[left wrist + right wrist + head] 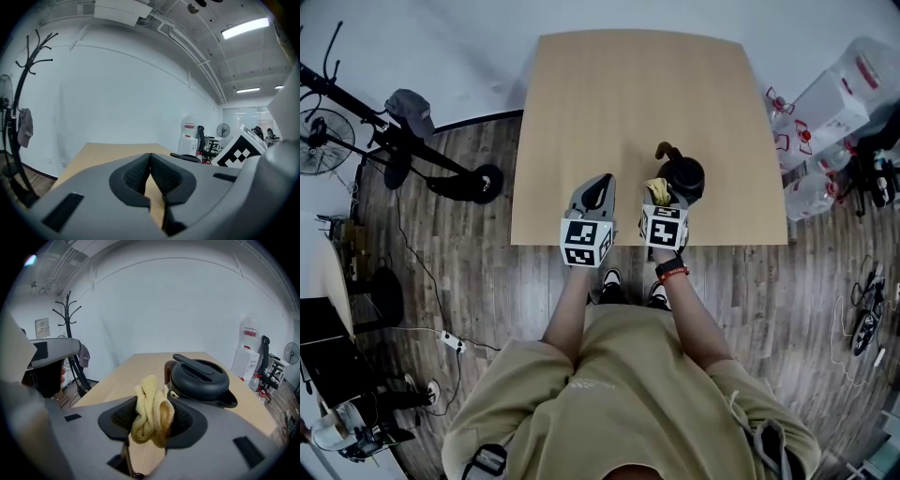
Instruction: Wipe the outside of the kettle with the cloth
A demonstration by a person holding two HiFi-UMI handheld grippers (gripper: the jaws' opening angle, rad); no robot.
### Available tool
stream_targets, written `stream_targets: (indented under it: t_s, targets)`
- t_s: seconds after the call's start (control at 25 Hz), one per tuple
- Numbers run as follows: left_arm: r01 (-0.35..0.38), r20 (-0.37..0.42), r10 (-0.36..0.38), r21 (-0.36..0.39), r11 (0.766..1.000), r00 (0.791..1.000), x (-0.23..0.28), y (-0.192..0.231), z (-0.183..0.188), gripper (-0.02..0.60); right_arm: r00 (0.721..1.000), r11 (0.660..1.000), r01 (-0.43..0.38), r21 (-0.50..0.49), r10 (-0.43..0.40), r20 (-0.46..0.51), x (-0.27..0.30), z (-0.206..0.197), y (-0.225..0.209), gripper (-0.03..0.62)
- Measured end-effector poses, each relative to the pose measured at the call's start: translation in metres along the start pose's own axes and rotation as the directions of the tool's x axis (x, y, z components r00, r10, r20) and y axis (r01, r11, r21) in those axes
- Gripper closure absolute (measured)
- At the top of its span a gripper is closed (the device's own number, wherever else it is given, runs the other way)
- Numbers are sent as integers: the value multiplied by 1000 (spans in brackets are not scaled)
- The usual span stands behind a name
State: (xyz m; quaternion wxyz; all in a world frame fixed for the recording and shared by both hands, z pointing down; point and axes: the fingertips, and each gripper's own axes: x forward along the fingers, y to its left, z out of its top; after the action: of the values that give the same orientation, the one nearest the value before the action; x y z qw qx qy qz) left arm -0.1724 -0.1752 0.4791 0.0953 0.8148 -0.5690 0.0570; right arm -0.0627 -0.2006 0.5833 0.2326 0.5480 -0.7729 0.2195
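A black kettle (682, 174) with a brown handle stands near the front edge of the wooden table (628, 103), right of centre. In the right gripper view the kettle (199, 380) sits just beyond the jaws, its lid on. My right gripper (661, 195) is shut on a bunched yellow cloth (151, 412), and the cloth (657, 190) lies against the kettle's near left side. My left gripper (593, 199) hovers over the table's front edge, left of the kettle, with its jaws shut and nothing between them. Its pads (150, 174) meet.
Large water bottles (825, 122) stand on the floor right of the table. A coat stand (394, 141) and a fan (319, 141) are on the left. Cables and a power strip (450, 339) lie on the wooden floor.
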Motion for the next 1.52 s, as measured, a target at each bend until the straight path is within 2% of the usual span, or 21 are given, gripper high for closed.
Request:
stream_targets:
  t_s: [0.28,0.48,0.76,1.28,1.52]
  targets:
    - [29,-8,-29,13,1000,1000,8,-29,-3,557,1000,1000,-24,-9,24,0,-14,-10,-10,422]
    - [18,-35,-18,19,1000,999,14,-45,-10,557,999,999,-41,-21,41,0,-24,-18,-21,422]
    - [39,-38,-38,23,999,999,18,-73,-9,557,999,998,-54,-25,54,-5,-39,-25,-37,422]
    - [69,-59,-66,45,997,996,29,-129,-17,557,997,997,-81,-3,81,-19,-55,-41,-74,422]
    - [75,-62,-73,26,997,995,37,-142,-21,557,996,996,-90,0,90,-20,-56,-43,-86,422]
